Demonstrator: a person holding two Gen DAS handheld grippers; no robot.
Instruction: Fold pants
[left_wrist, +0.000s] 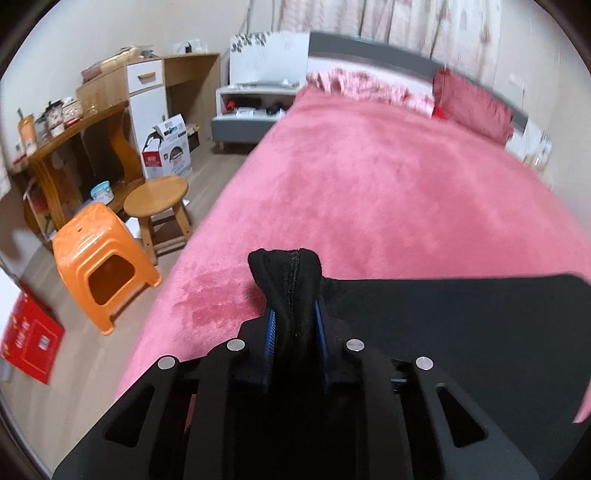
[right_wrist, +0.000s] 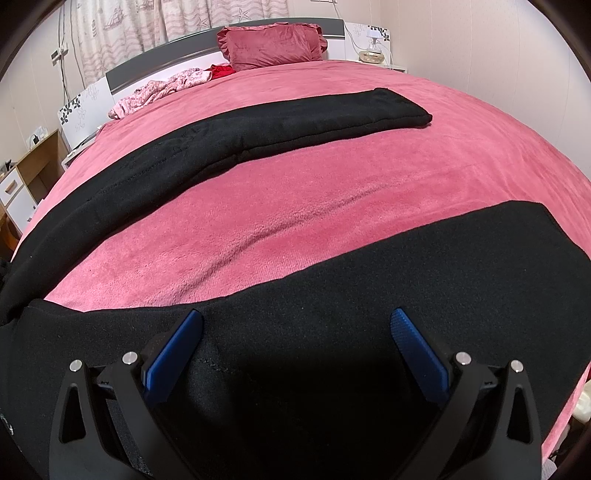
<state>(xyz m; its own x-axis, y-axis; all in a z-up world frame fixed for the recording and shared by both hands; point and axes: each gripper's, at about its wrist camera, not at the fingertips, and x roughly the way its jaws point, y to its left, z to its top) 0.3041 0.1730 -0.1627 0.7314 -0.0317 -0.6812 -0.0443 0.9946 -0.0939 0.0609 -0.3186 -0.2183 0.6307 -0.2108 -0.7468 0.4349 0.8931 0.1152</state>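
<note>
Black pants (right_wrist: 369, 266) lie spread on a pink plush bed cover (right_wrist: 295, 206). One leg (right_wrist: 295, 114) stretches across the far half of the bed, and the other crosses the near edge. In the left wrist view, my left gripper (left_wrist: 293, 314) is shut on a bunched fold of the pants (left_wrist: 284, 273), lifted slightly off the cover near the bed's left edge. The blue pads (left_wrist: 271, 328) press the cloth from both sides. My right gripper (right_wrist: 295, 321) stands wide open just over the near leg, with flat black cloth below and nothing pinched between its pads (right_wrist: 417, 350).
Left of the bed stand an orange plastic stool (left_wrist: 99, 258), a round wooden stool (left_wrist: 157, 192), a cluttered wooden desk (left_wrist: 74, 147) and a bedside cabinet (left_wrist: 251, 107). A red box (left_wrist: 29, 339) lies on the floor. A pillow (right_wrist: 273, 46) and crumpled pink cloth (right_wrist: 166, 88) sit at the headboard.
</note>
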